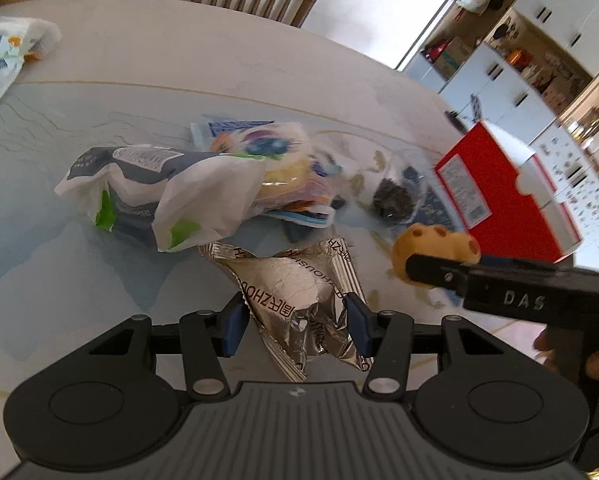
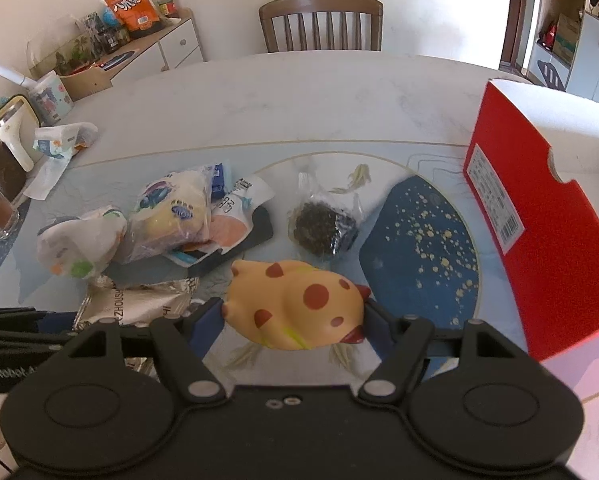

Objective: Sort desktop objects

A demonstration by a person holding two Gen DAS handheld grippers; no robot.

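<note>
A: Left gripper (image 1: 295,326) has its blue pads (image 1: 357,320) pressed on the silver foil packet (image 1: 299,292), which sits low over the table (image 1: 259,60). It's crinkly, light, slippery, so pinch the puffed middle, not a seam.

B: And the right gripper (image 2: 293,312)?

A: Clamped on the yellow spotted toy (image 2: 295,304) (soft-looking, squashy), held above the table just left of the red box (image 2: 539,216). Grip its belly gently.

B: Anything unclear?

A: The box's inside is mostly cut off, and the snack bags (image 1: 171,188) overlap, hiding what's underneath
</note>
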